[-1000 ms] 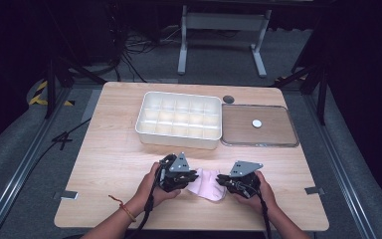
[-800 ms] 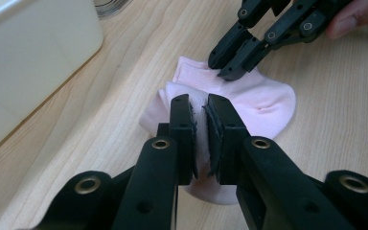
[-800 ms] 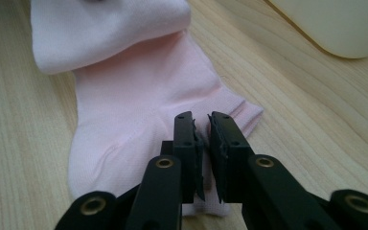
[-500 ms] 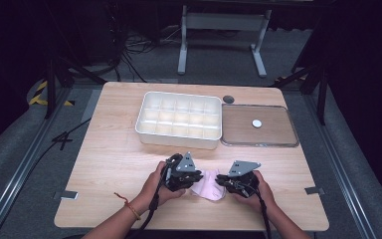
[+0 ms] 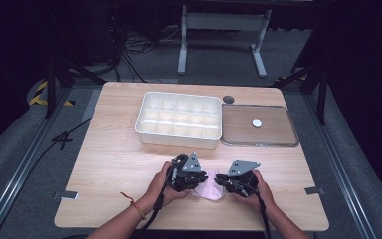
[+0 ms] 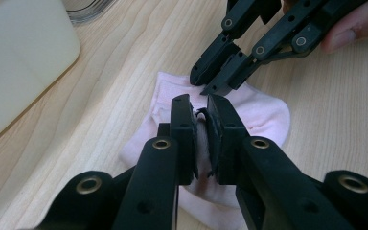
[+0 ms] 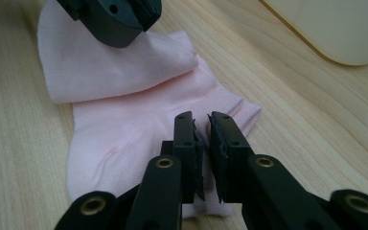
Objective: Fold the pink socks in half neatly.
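Note:
A pale pink sock lies flat on the wooden table near its front edge, between the person's two hands. My left gripper comes at it from the left. In the left gripper view the left gripper is shut, with a pinch of the sock between its pads. My right gripper comes from the right, and its closed tips rest on the sock's far edge. In the right gripper view the right gripper stands nearly closed over the sock near its cuff, while the left gripper holds up a folded layer.
A white tray divided into several compartments sits behind the hands. To its right lies a flat clear-rimmed lid with a small white disc on it. A dark round cap is behind them. Bare wood lies to the left.
The left gripper has shifted slightly to the right, onto the sock. The right gripper has stayed where it was.

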### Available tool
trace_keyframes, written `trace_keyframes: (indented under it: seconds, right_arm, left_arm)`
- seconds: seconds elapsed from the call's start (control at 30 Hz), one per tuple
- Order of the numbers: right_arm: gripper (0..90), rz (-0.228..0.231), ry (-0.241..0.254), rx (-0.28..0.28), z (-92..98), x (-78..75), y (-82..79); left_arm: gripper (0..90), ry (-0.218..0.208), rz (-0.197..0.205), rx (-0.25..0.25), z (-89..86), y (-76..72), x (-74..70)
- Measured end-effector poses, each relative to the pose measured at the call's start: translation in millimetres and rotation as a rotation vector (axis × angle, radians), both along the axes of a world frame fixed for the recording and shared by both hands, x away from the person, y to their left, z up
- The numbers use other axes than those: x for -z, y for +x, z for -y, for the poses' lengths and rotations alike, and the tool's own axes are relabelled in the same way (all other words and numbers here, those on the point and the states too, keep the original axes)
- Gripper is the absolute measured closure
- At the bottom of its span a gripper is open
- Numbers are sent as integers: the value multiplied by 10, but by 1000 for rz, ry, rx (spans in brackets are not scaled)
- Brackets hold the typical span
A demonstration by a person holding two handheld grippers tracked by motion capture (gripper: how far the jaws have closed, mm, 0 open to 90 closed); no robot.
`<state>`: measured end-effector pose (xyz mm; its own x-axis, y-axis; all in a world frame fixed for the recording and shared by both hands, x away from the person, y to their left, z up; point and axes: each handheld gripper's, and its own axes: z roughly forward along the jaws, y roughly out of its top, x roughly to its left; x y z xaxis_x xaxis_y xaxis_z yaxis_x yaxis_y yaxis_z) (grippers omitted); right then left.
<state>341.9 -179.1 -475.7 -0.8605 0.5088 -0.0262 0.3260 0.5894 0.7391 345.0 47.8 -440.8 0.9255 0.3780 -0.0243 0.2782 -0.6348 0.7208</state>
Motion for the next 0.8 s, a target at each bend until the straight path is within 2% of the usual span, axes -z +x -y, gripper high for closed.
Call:
trace_keyframes:
  seconds: [0.2,0.5,0.8]
  right_arm:
    - [817,2,3,-3,3,4,1]
    - [817,-1,8,0,9,8,0]
    - [818,-2,10,0,12,12,2]
  left_arm:
    - [821,6,-3,8,69,9,14]
    - [806,-11,-11,13,143,10,15]
    - [767,-57,-14,1,101,23,-53]
